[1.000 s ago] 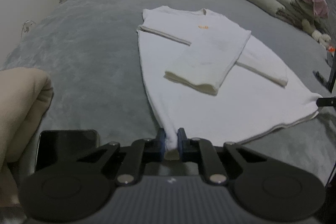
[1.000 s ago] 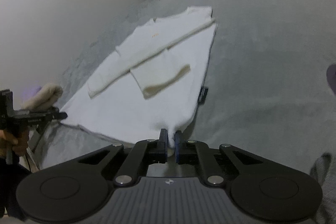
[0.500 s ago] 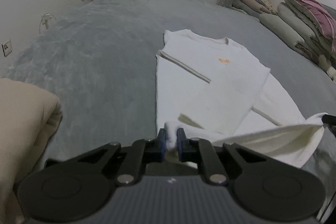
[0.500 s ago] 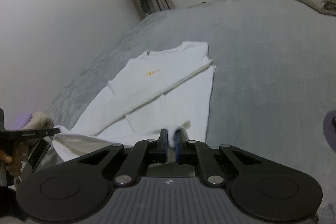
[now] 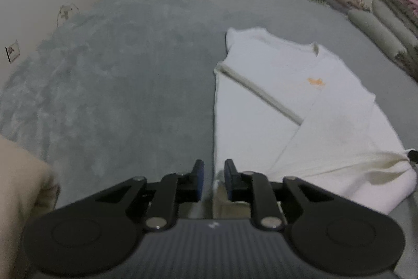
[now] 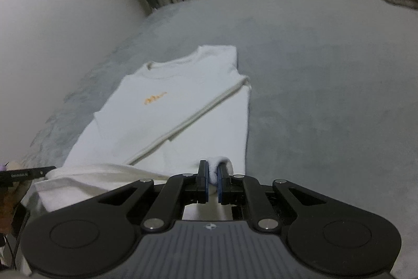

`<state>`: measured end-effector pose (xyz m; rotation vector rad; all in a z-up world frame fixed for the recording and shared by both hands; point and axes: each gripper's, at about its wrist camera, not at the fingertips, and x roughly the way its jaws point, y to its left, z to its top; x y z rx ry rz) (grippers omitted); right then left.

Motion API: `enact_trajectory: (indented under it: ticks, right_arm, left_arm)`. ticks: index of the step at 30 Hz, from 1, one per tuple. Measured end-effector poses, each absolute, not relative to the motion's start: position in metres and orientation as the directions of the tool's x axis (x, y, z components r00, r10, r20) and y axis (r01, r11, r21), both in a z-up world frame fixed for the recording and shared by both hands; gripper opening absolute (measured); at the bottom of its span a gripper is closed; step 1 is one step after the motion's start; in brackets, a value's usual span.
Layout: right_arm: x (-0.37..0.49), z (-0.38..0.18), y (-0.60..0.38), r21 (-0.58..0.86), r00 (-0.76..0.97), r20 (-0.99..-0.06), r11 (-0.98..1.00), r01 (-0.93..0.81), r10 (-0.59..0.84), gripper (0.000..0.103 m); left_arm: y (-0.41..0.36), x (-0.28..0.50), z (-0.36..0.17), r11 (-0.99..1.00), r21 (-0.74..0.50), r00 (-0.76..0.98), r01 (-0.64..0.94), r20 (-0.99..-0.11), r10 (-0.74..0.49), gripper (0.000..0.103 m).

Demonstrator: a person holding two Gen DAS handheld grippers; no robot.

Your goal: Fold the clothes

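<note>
A: Lying on the grey bed (image 5: pixel 125 85) is a white shirt (image 5: pixel 277 101), collar toward 12 o'clock, a small orange print (image 5: pixel 316 81) on the chest and both sleeves crossed over the body.

B: And the hem?

A: Turned up over the lower body, so a doubled band of cloth runs across the near end.

B: The left gripper (image 5: pixel 213 175)?

A: Its jaws stand apart. The shirt's left edge runs down into the gap between them, but I can't see the pads pressing it.

B: The right gripper (image 6: pixel 213 181)?

A: Jaws together on a bunched fold of the shirt (image 6: pixel 188 109); a roll of cloth bulges just past the tips.

B: Can each camera see the other tool?

A: Partly. In the left view a dark tip sits at 3 o'clock where the hem gathers. In the right view a dark bar sits at 9 o'clock, touching the folded hem.

B: Anything else?

A: A beige bundle (image 5: pixel 18 179) at 8 o'clock in the left view, and stacked bedding (image 5: pixel 386 25) at 2 o'clock.
</note>
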<state>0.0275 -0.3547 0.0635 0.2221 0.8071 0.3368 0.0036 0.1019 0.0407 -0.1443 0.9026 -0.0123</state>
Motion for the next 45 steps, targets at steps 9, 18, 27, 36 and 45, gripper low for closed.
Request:
enact_trajectory:
  ticks: [9,18,27,36,45]
  right_arm:
    - [0.024,0.07,-0.364,0.245,0.698,-0.64,0.946,-0.212,0.322,0.02]
    - [0.006,0.074,-0.355,0.102,0.699,-0.609,0.911,-0.399,0.374,0.032]
    - [0.018,0.064,-0.346,0.052,0.69,-0.625,0.901,-0.43,0.365,0.04]
    - [0.03,0.051,-0.333,0.045,0.663,-0.655,0.894,-0.445,0.363,0.041]
    - [0.032,0.06,-0.33,0.042,0.701,-0.633,0.919,-0.393,0.328,0.007]
  left_arm:
    - [0.123,-0.009,0.054,0.991,-0.136,0.672,-0.01,-0.734,-0.094,0.054]
    - [0.139,-0.04,0.071,0.981,-0.173,0.719,0.091,-0.67,-0.185,0.072]
    - [0.14,-0.049,0.07,0.975,-0.139,0.714,0.174,-0.664,-0.223,0.079]
    - [0.153,-0.061,0.081,0.949,-0.169,0.724,0.265,-0.615,-0.311,0.075]
    - [0.124,-0.06,0.07,0.929,-0.061,0.686,0.365,-0.656,-0.313,0.066]
